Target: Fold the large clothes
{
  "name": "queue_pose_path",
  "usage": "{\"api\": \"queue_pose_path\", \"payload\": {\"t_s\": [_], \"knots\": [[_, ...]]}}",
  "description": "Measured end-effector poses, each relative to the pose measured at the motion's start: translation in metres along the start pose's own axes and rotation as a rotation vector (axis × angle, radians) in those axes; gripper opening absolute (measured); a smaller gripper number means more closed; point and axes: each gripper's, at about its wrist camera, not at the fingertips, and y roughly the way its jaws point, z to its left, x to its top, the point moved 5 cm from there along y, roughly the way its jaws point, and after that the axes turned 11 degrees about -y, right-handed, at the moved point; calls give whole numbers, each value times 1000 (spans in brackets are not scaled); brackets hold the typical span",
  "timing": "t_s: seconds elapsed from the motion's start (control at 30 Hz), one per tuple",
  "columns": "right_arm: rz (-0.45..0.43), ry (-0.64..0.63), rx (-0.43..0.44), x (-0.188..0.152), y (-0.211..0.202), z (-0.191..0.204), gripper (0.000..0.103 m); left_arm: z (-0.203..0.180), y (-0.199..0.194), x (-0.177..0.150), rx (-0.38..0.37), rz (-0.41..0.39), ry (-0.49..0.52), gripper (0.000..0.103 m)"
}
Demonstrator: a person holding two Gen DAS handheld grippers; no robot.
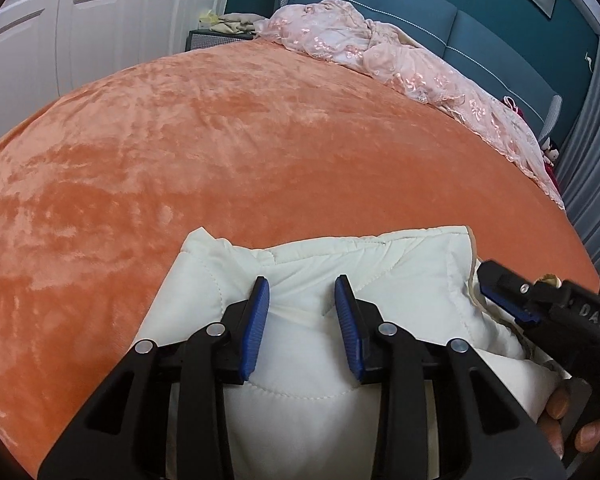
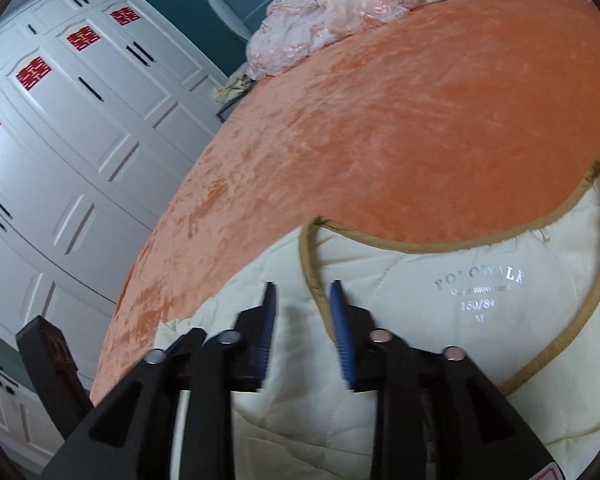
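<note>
Left wrist view: cream quilted jacket [image 1: 300, 344] bunched up at the near edge of the orange velvet bedspread [image 1: 240, 140], lying right under the left gripper [image 1: 302, 288]. Blue pads [image 1: 256, 328] spread apart over the puffy fabric, nothing pinched between them, so open and not gripping. Over at the right edge, the right gripper [image 1: 508, 300] poking in beside the jacket's trimmed edge (can't tell from this angle how its jaws stand). Further back, a pink lace coverlet [image 1: 400, 56] heaped along the blue headboard [image 1: 480, 28], plus white wardrobe doors [image 1: 100, 20] on the left.

Right wrist view: same jacket [image 2: 440, 320] spread on the bedspread [image 2: 380, 128], inside facing up, silver printed label [image 2: 480, 284] with an "M" showing (rest is hard to read). Tan-piped neckline [image 2: 312, 264] running right between the open tips of the right gripper [image 2: 302, 300]; fingers straddling that piping, gap plainly visible, not clamped. White wardrobe [image 2: 80, 140] with red paper cutouts [image 2: 32, 72] on the left, pink lace coverlet [image 2: 360, 12] up top.
</note>
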Motion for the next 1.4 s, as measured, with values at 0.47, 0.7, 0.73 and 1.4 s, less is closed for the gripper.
{"api": "queue_pose_path", "payload": {"t_s": [0.47, 0.7, 0.73, 1.4], "knots": [[108, -139, -150, 2, 19, 13, 2, 7, -5, -2, -27, -30, -41, 28], [156, -120, -212, -10, 39, -3, 0, -2, 4, -5, 72, -25, 40, 27], [152, -119, -208, -10, 38, -2, 0, -3, 5, -5, 85, -25, 50, 27], [77, 209, -372, -46, -171, -184, 2, -245, -19, -80, -217, 281, 352, 33]]}}
